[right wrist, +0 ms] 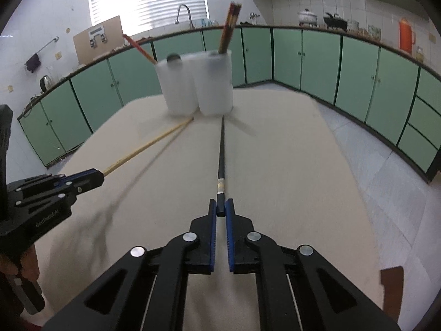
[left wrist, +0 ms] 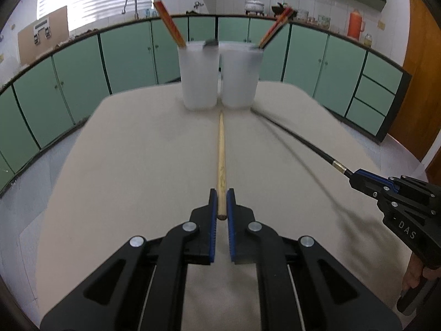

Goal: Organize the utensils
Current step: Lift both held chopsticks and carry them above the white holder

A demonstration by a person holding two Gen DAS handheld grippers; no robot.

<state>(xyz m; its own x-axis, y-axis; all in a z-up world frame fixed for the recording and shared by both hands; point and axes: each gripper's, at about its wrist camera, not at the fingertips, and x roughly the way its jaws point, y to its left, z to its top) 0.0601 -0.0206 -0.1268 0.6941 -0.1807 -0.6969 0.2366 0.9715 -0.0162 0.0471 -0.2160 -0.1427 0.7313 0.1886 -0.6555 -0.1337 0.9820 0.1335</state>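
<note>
Left gripper [left wrist: 221, 202] clamped on wooden chopstick [left wrist: 221, 149], right gripper [right wrist: 220, 207] clamped on black chopstick [right wrist: 221, 149], brown board [right wrist: 392, 289] only in right view

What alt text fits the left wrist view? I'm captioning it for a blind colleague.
The left gripper grips a wooden chopstick pointing at two white holders on a beige table; at right, the right gripper holds a black chopstick.

We read "DAS" in white on the black body of the right claw [left wrist: 355, 178], and a faint "GenRobot.AI" on the left claw [right wrist: 96, 176].
</note>
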